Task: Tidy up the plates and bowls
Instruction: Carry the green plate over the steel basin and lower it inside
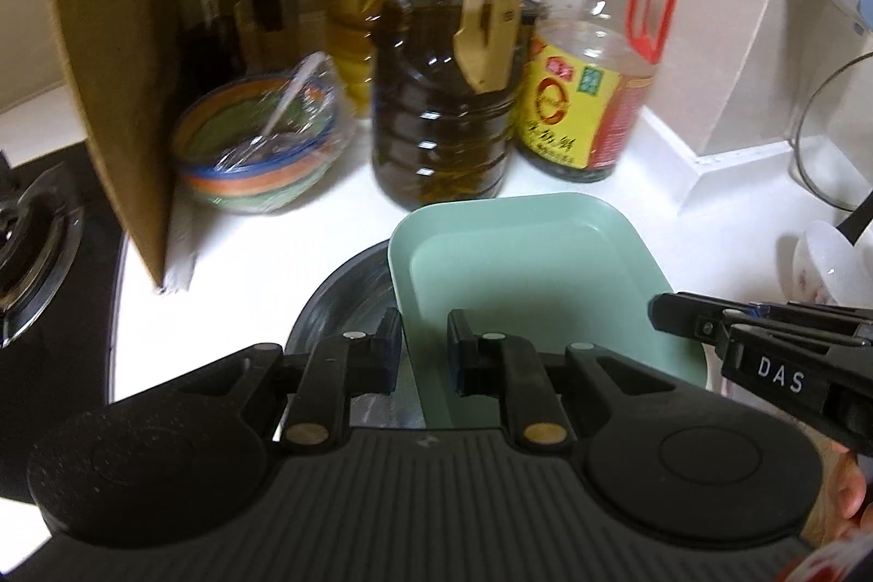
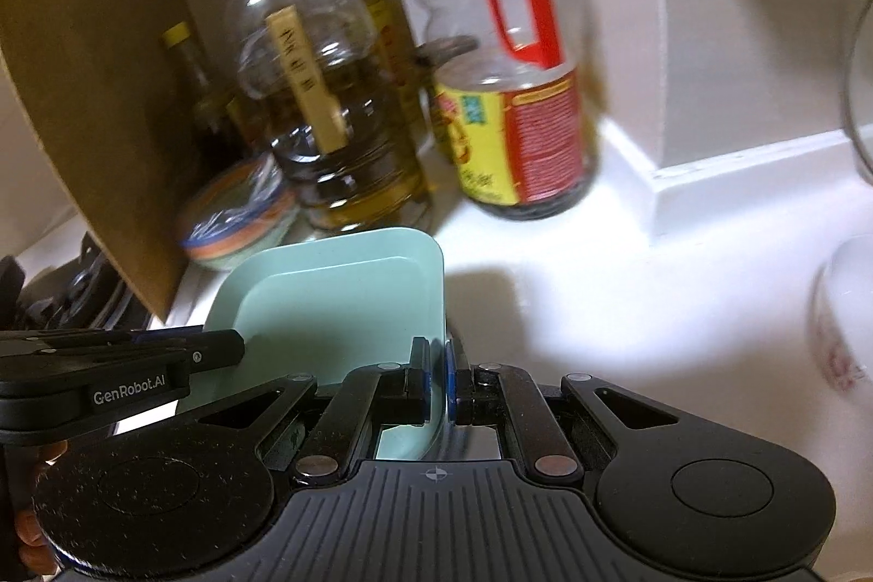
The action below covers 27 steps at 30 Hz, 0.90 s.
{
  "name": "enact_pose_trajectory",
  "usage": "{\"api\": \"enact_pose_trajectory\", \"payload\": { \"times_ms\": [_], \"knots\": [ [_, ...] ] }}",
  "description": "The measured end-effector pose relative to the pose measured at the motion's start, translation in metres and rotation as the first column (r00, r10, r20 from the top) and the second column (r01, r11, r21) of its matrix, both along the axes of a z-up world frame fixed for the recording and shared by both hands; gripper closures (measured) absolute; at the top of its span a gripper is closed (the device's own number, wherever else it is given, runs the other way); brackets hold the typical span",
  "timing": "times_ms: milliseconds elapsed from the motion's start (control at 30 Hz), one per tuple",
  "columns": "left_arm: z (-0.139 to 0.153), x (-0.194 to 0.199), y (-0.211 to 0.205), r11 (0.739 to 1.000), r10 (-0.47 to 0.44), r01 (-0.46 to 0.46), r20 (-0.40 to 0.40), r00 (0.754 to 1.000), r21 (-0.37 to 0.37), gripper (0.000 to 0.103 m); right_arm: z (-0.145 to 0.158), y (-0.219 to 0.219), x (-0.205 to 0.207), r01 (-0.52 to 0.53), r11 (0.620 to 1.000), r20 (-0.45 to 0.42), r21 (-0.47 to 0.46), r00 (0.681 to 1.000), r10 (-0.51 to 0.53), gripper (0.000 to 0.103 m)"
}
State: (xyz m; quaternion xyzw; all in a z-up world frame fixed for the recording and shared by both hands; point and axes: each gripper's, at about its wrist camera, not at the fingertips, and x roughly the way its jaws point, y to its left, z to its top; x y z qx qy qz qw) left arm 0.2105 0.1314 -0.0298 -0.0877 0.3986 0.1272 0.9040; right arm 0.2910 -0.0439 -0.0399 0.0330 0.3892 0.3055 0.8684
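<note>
1. Green rectangular plate (image 1: pixel 524 265) carried above the white counter (image 1: pixel 245 255), near the oil bottles, partly over a dark round pan (image 1: pixel 338 298) beneath its left edge.
2. Gripped at both sides: right gripper (image 2: pixel 436 380) clamped tight on the plate's right rim, pads pressed on the thin wall.
3. Left gripper (image 1: pixel 424 353) narrowed around the plate's left rim; firm pad contact not clear, though apparently holding.
4. Crowded behind by a large oil bottle (image 1: pixel 442 91), a soy sauce bottle (image 1: pixel 595 53), a wrapped striped bowl (image 1: pixel 256 145) and an upright cardboard sheet (image 1: pixel 114 53).
5. Flanked at right by a white flowered bowl (image 1: pixel 818 260).
6. Judged as the carrying step, plate not yet set down.
7. Next move likely to need level, matched travel of both hands, clearance from the bottles, and release only once seated.
</note>
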Motion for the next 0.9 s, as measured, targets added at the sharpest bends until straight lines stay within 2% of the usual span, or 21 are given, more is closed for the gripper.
{"api": "enact_pose_trajectory", "payload": {
  "times_ms": [367,900],
  "knots": [
    [-0.015,-0.014,0.007,0.999,0.031,-0.032,-0.036,0.999,-0.016,0.088,-0.013,0.009,-0.009,-0.044,0.999,-0.034,-0.032,0.999,0.043,0.097],
    [-0.040,-0.004,0.014,0.997,0.054,-0.059,-0.095,0.994,-0.042,0.087,-0.040,0.023,0.001,-0.073,0.994,-0.076,-0.087,0.995,0.066,0.097]
  ]
}}
